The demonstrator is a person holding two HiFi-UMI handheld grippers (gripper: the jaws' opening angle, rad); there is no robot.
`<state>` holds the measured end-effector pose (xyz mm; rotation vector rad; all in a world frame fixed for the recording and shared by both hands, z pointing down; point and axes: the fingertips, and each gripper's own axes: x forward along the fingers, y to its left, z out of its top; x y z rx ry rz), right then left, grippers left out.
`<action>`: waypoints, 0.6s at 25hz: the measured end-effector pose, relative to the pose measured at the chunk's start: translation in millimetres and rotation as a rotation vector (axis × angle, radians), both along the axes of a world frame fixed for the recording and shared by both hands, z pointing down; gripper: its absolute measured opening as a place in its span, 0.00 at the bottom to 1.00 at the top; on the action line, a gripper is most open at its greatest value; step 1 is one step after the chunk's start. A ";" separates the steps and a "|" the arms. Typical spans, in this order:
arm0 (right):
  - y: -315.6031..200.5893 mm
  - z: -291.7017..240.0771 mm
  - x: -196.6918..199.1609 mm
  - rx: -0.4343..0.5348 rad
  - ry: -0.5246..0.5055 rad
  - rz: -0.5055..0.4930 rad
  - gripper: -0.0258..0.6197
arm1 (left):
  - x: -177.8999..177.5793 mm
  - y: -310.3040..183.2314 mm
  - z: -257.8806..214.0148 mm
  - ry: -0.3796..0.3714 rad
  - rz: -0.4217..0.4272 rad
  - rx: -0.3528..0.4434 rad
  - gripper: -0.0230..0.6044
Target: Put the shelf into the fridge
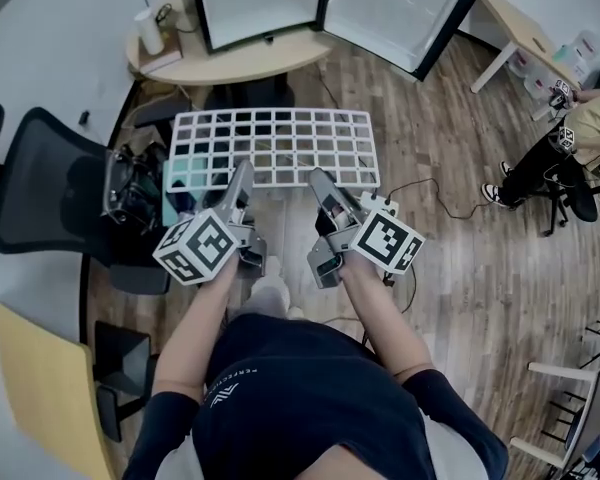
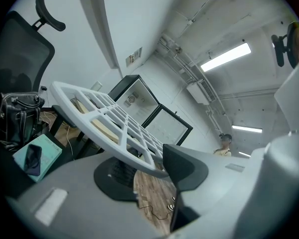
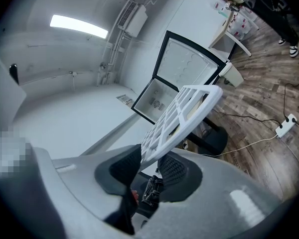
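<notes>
Shelf (image 1: 275, 148), white grid, aloft and level, short of open fridge (image 1: 400, 13). Left claw (image 1: 242, 180) and right claw (image 1: 322, 186) both clamped on near rim. Likely light, stiff, slightly slick; best held at solid rim, spaced apart, not thin bars.

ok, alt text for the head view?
From above, a person holds a white grid shelf level in the air, the left claw and right claw gripping its near edge. Ahead, past a tan table, stands a fridge with its door open; wood floor below.
</notes>
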<state>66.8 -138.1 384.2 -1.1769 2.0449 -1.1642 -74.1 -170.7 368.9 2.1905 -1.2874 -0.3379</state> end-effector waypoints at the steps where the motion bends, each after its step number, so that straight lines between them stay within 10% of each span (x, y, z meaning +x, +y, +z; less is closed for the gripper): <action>1: 7.9 1.2 -1.8 0.000 0.001 -0.002 0.21 | -1.3 7.7 1.0 -0.001 -0.003 -0.003 0.29; 15: -2.7 -4.7 0.8 0.033 0.102 -0.028 0.22 | 1.7 4.1 9.6 0.074 -0.033 -0.031 0.29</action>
